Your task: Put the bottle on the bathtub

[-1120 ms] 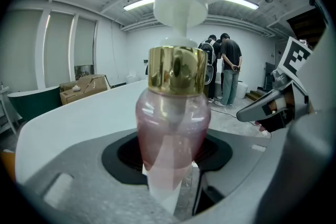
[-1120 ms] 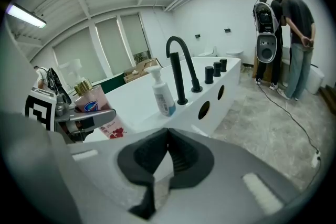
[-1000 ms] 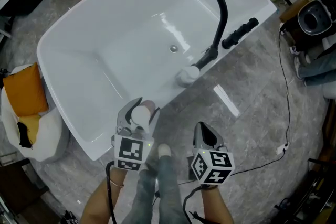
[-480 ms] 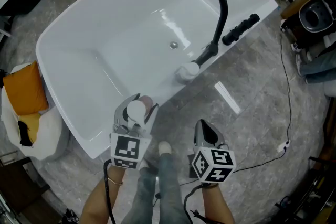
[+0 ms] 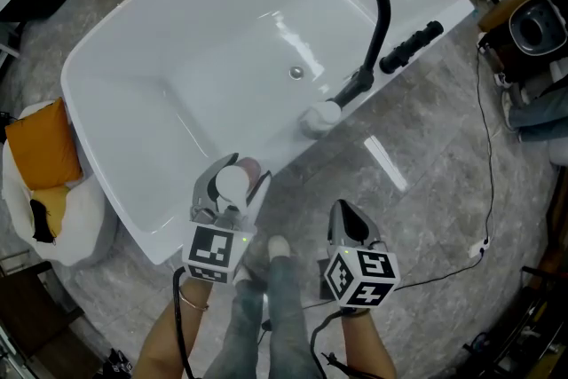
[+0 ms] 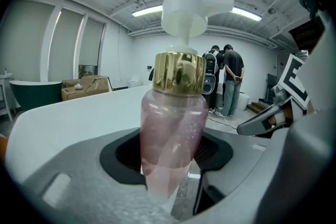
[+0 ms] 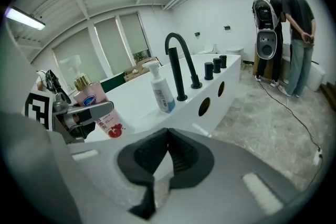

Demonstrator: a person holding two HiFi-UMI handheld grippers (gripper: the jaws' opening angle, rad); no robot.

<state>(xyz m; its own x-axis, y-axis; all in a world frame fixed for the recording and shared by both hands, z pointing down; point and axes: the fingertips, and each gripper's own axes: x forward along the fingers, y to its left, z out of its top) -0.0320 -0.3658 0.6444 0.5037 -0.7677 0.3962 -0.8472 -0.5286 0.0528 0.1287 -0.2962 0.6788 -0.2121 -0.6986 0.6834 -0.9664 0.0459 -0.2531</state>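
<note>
My left gripper [image 5: 236,177] has the pink pump bottle [image 6: 173,128] upright between its jaws, which stand wide with a pad against each side of it; they have just been easing open a little. The bottle sits over the near rim of the white bathtub [image 5: 133,191], and I cannot tell whether its base touches. My right gripper [image 7: 167,147] hangs beside it over the floor, jaws together on nothing. Compared with a second ago, the left gripper has rolled slightly at the same spot, and the right one looks unchanged.

Bottle [image 5: 232,184] at near bathtub rim [image 5: 99,166]
</note>
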